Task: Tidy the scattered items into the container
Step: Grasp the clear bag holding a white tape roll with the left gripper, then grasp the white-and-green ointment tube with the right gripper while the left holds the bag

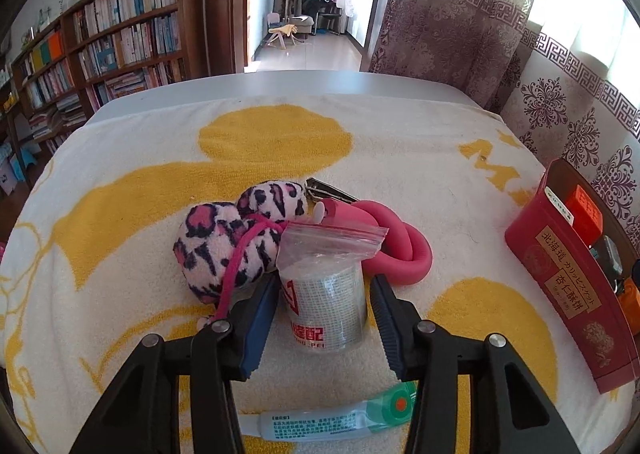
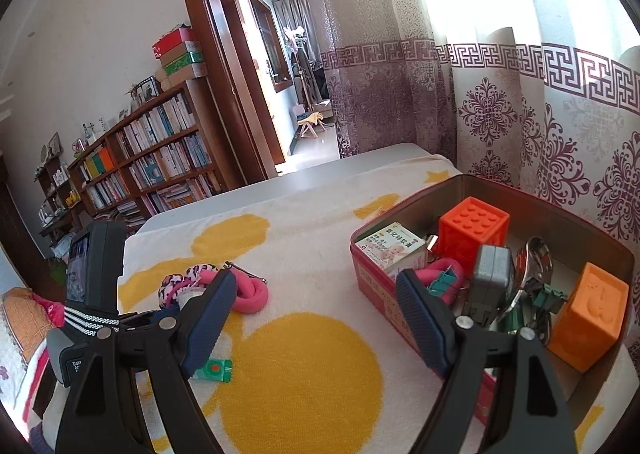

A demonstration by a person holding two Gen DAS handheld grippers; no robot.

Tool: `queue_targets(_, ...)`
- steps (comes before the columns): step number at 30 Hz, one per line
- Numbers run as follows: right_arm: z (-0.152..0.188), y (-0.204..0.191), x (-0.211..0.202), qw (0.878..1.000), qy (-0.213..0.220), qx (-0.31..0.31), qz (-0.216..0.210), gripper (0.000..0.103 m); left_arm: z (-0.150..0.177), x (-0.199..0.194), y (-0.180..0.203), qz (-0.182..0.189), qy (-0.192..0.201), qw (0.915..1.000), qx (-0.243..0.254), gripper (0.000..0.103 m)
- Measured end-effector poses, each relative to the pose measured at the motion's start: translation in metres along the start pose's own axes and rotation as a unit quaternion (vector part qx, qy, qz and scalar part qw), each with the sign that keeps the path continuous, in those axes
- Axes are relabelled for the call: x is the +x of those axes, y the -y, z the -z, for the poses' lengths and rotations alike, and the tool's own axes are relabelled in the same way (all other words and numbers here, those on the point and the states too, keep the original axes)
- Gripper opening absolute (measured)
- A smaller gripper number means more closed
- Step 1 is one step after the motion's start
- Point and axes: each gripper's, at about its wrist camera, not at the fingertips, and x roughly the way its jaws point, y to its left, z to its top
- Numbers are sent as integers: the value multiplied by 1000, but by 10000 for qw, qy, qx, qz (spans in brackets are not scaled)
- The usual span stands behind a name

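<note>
Straddling a bagged roll with the left claw [image 1: 325, 282], leaving the right claw [image 2: 316, 278] released beside the red tin [image 2: 372, 274].

Seen from the left wrist: jaws unclenched, set either side of the upright roll of mesh tape in its zip bag [image 1: 326, 306], pads close to the bag but not visibly pressing; roll standing on the yellow-and-white towel [image 1: 280, 142] over the tabletop [image 1: 280, 82], touching a leopard-print plush toy [image 1: 224, 242] on one side and a knotted pink foam roller [image 1: 400, 242] on the other, with a nail clipper [image 1: 324, 190] just behind and an ointment tube [image 1: 320, 422] lying nearer the camera. Seen from the right wrist: jaws wide and gripping nothing, hanging above the towel next to the tin's near wall; inside the tin, a red-orange studded block [image 2: 472, 230], an orange cube [image 2: 588, 314], a small carton [image 2: 392, 246] and green binder clips [image 2: 444, 278].
</note>
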Motion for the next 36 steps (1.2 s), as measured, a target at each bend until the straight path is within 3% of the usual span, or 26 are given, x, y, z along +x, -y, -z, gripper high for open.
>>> queue_targets(2,0,0,0,10000,-12,2,-25,84,0,0,-3,71,14,9999,-77,39)
queue_targets(5,2,-2,5,9998,-143,-36,-127,84,2,-6,-13,209,12,9995,-251,39)
queue_targets(10,10,-12,15,9955,-529,-139,-772,84,7,-26,-33,136,140,9989,-437,38)
queue_targets(18,41,-55,31,9742,-1239,-930,-1643,84,13,-64,-68,-80,622,9954,-725,38)
queue_targets(22,54,-76,30,9638,-1301,-1538,-1745,84,17,-60,-75,-10,505,9951,-844,38)
queue_targets(28,54,-75,41,9547,-1681,-1461,-1974,83,19,-60,-65,100,464,9964,-704,39)
queue_targets(32,57,-82,56,9418,-2072,-1843,-1899,68,20,-61,-65,144,450,9964,-707,38)
queue_targets(36,54,-95,63,9313,-2138,-2279,-1874,66,19,-63,-72,131,485,9951,-855,39)
